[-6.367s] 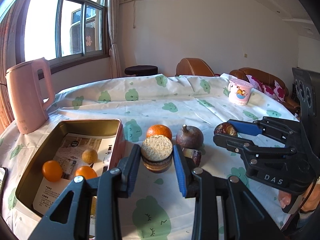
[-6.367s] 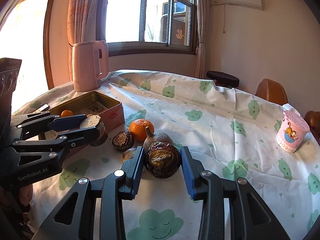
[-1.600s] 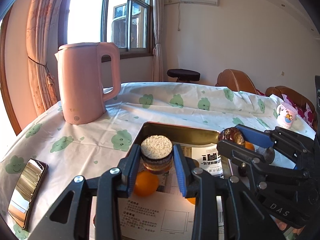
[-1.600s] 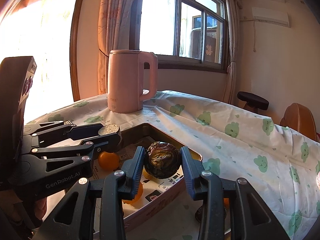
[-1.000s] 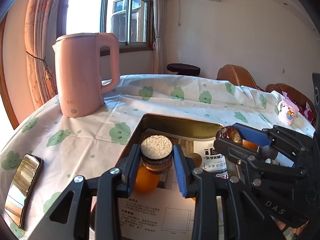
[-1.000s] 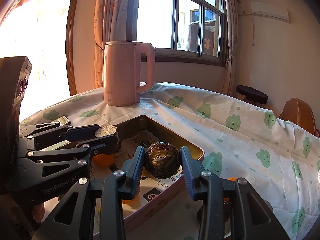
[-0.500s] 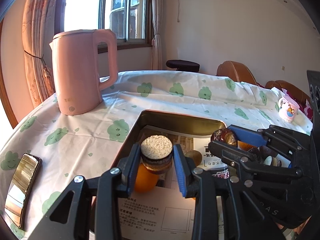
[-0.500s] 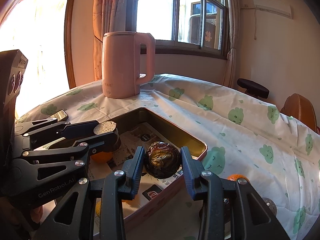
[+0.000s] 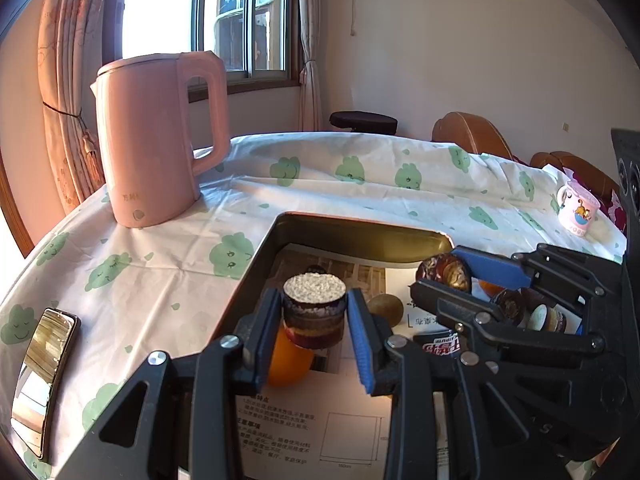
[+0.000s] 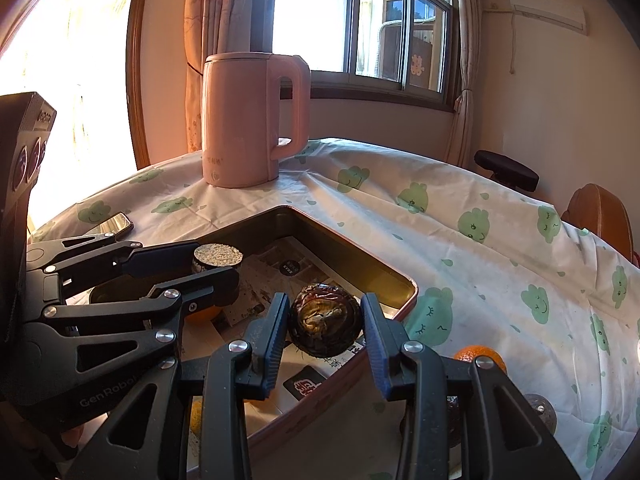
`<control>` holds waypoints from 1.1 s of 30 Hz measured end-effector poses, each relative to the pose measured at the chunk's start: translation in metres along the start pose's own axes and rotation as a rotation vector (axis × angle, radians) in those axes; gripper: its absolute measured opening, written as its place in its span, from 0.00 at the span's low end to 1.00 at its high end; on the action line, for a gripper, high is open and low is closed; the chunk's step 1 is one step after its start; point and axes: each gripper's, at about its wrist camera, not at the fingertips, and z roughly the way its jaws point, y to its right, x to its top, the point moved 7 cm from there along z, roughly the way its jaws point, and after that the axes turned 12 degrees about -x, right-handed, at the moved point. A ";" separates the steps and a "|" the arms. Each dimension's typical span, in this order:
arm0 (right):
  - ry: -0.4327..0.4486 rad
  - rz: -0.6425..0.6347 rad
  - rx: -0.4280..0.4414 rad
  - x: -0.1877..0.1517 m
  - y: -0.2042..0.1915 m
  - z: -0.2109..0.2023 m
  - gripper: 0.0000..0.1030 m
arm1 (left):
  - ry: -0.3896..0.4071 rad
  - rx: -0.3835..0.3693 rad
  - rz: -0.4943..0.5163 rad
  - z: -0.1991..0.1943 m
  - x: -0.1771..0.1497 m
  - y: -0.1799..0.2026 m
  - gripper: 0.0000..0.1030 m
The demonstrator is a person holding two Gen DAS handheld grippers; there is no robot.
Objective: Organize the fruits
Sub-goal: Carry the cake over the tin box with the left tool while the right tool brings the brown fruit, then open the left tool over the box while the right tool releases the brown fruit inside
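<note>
My left gripper (image 9: 314,320) is shut on a cut fruit half (image 9: 315,308) with a pale grainy top, held over the metal tin (image 9: 360,236). It also shows in the right wrist view (image 10: 218,258). My right gripper (image 10: 324,326) is shut on a dark brown fruit (image 10: 325,325), held over the tin's near right rim (image 10: 404,280). That fruit also shows in the left wrist view (image 9: 444,272). In the tin lie an orange (image 9: 288,360) and a small brown fruit (image 9: 386,308) on printed paper.
A pink kettle (image 9: 156,136) stands behind the tin. A phone (image 9: 40,372) lies at the left table edge. An orange (image 10: 480,354) and dark fruits (image 10: 540,408) lie on the cloth right of the tin. A pink cup (image 9: 578,208) stands far right.
Both grippers, each still holding its fruit, have moved from the table beside the tin to over the tin, and have sunk slightly in the last second.
</note>
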 end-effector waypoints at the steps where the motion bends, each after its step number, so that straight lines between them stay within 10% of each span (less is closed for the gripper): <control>1: -0.001 0.000 -0.001 0.000 0.000 0.000 0.38 | -0.001 0.001 0.000 0.000 0.000 0.000 0.35; 15: -0.003 0.015 -0.018 0.000 0.003 0.000 0.48 | 0.013 0.014 -0.015 -0.003 0.001 -0.004 0.39; 33: 0.070 0.097 -0.056 0.000 0.026 -0.021 0.62 | 0.099 0.061 -0.007 -0.019 0.006 -0.007 0.81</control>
